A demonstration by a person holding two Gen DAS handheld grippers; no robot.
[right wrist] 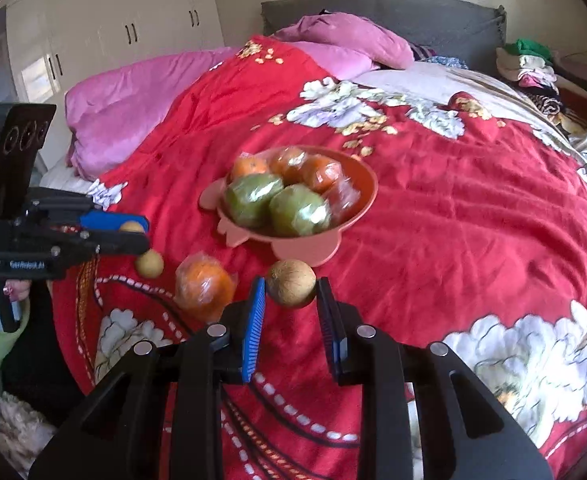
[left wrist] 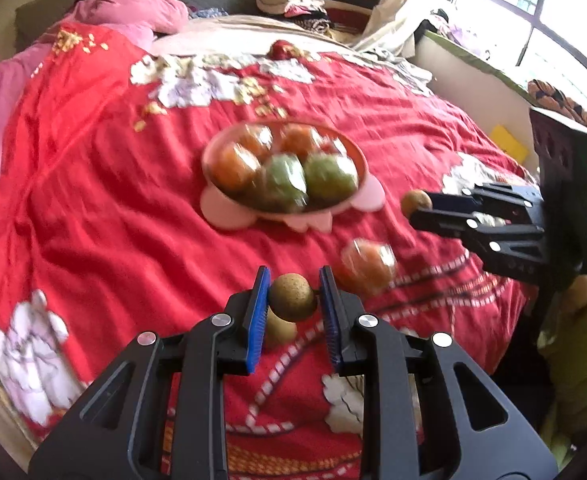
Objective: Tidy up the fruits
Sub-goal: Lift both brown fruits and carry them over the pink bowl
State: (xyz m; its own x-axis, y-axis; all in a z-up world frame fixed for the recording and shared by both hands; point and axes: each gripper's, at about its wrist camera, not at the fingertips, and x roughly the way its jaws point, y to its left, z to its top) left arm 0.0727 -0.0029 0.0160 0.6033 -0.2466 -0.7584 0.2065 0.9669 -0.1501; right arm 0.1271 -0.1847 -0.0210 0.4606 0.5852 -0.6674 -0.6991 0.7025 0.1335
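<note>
The left tool (left wrist: 293,300) pinches a small brown fruit (left wrist: 292,298); the right tool (right wrist: 291,300), likewise, grips another brown fruit (right wrist: 292,283). "GenRobot.AI" marks the left tool's body. Beyond, a wrapped orange (right wrist: 204,288) lies on the bed's red quilt (right wrist: 453,220), before the pink bowl (right wrist: 357,178) of fruit.

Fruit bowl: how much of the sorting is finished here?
Done: the bowl already holds wrapped oranges and two green fruits. In hand: the left gripper and right gripper each grip a small brown fruit. Left: a wrapped orange and a small yellowish fruit on the bedspread.
</note>
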